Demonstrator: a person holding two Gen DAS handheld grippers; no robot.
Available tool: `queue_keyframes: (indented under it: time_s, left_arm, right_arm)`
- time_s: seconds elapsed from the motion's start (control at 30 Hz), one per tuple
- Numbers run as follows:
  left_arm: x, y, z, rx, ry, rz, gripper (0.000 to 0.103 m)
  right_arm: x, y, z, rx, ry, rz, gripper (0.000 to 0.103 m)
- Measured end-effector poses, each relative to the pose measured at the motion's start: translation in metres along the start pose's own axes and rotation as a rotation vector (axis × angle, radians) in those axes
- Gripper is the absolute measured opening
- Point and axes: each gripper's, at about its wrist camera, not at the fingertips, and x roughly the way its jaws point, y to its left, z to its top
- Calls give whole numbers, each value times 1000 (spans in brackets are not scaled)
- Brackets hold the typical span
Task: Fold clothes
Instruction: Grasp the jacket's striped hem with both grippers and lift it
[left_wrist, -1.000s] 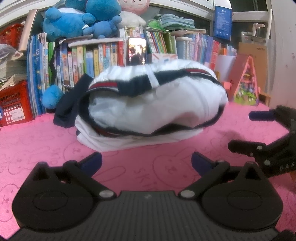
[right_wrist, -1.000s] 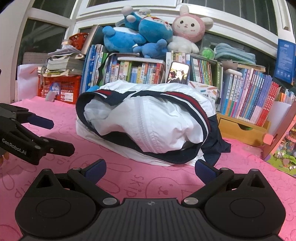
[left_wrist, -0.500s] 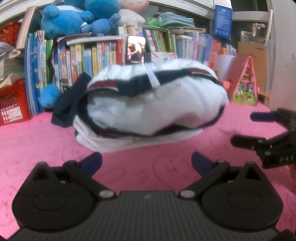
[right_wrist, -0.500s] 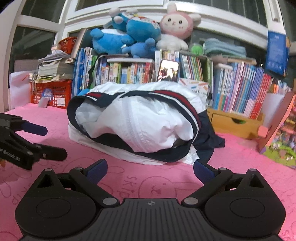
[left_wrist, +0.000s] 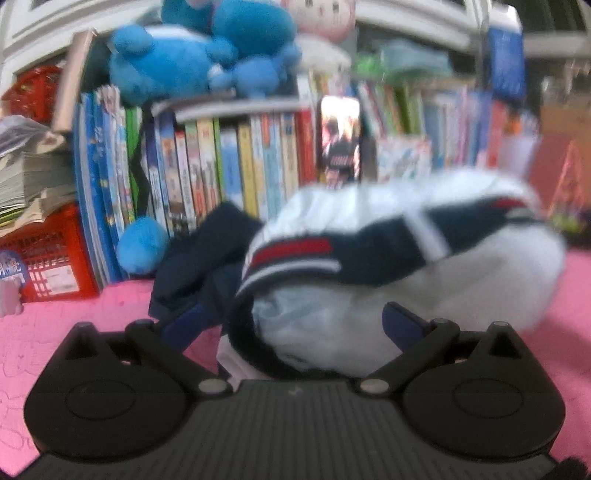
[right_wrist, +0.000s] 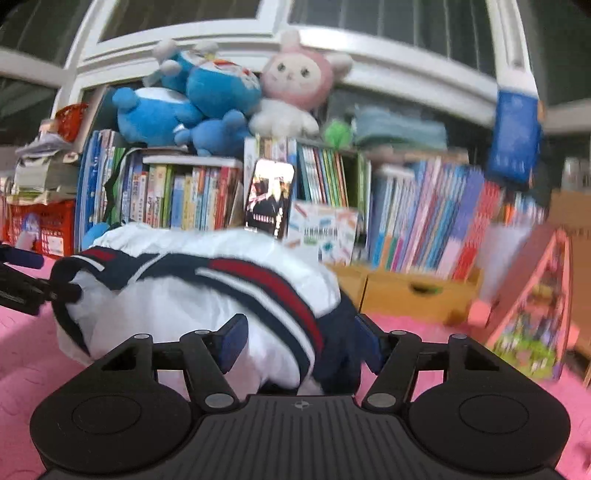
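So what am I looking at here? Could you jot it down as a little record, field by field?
setting: pink mat in front of a crowded bookshelf
garment: white jacket with navy and red stripes, bundled on the mat
right gripper: jaws closing, jacket's navy edge between them
left gripper: jaws wide, jacket's end between them, not pinched as far as the blur shows
on top of the shelf: blue plush toys, pink rabbit plush
propped against the books: phone, screen lit
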Motion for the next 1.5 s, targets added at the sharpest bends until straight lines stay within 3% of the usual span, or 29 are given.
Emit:
queue_keyframes:
  time_s: [0.13, 0.23, 0.37, 0.5, 0.73, 0.8, 1.03, 1.13, 1.17, 1.23, 1.3, 1.37, 1.43, 1.5]
  left_arm:
    - [31, -2, -1, 2, 31, 114, 103]
    - [39, 3, -2, -29, 2, 196, 103]
    - [45, 14, -4, 25, -10, 364, 103]
    - [27, 36, -6, -30, -45, 340, 103]
    - [-54, 34, -2, -124, -230, 261, 103]
    - [-83, 38, 3, -166, -264, 223, 103]
    - [-163, 31, 7, -111, -328, 237, 103]
    - [-183, 24, -13, -46, -275, 242, 103]
    - [-181, 23, -25, -35, -228, 242, 103]
    - [-165, 23, -44, -42, -108, 222, 103]
    - [-136, 32, -43, -75, -25, 202, 103]
    - [-133, 37, -15, -71, -121, 224, 103]
    - [-162, 19, 15, -2, -328, 285, 103]
    - [-186, 5, 29, 52, -458, 324, 103]
  right_arm:
    - [20, 32, 6, -180, -9, -21, 63]
    - [35, 49, 14, -248, -40, -53, 67]
    - [79, 49, 12, -321, 42, -237, 64]
    - [73, 15, 11, -214, 13, -363, 65]
    - [-23, -22, 15, -111, -166, -238, 68]
    - [-44, -35, 16, -52, -158, -176, 69]
    - [-83, -76, 14, 275, -9, 113, 68]
    - [-101, -72, 5, 249, 101, 142, 60]
    - [-103, -69, 0, 234, 159, 149, 51]
    - [-96, -57, -18, 196, 349, 195, 37]
    - [-76, -49, -16, 90, 382, 147, 34]
    - [-56, -41, -13, -20, 406, 95, 33]
    - [-83, -19, 27, -272, -80, -211, 43]
    - [-114, -19, 51, -231, -288, -261, 45]
